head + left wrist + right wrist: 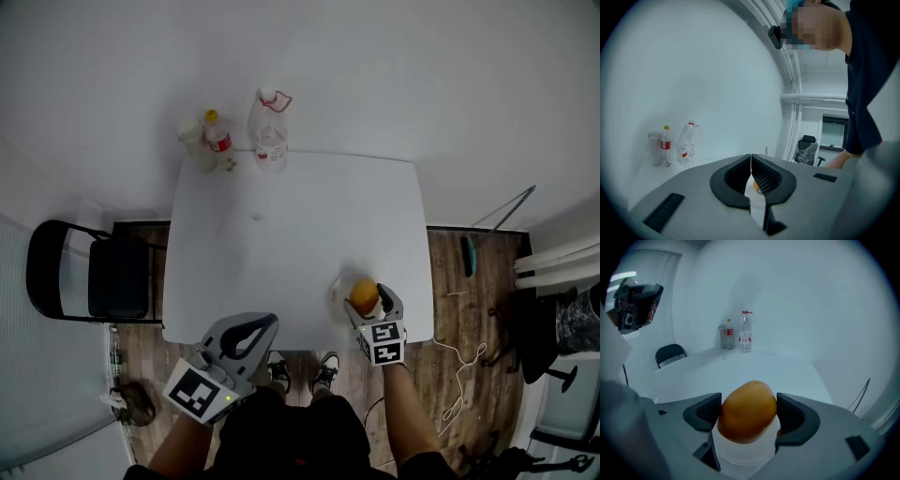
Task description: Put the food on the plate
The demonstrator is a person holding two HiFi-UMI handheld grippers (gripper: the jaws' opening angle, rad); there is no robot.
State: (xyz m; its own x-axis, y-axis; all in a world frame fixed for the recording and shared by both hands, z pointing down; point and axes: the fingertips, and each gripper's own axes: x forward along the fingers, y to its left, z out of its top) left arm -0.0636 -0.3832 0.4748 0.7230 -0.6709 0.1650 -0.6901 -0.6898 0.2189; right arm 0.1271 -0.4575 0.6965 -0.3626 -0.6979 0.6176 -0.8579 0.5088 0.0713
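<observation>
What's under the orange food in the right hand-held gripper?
A white plate sits directly beneath the orange food, near the front edge of the table. The food, clamped by the right hand-held gripper, covers the plate's middle; whether they touch cannot be told.

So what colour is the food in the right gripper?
The food is golden orange, clearest in the right gripper view.

**Head view:** high above the table (281, 244), facing steeply down, with the near edge at the bottom.

**Left gripper view:** rides on the left tool (255, 330) just off the near edge and faces the far edge.

**Right gripper view:** rides on the right tool (367, 300), close over the near right corner, facing likewise.

All three views share the bottles (270, 131) (686, 149) (745, 333) at the far edge.
</observation>
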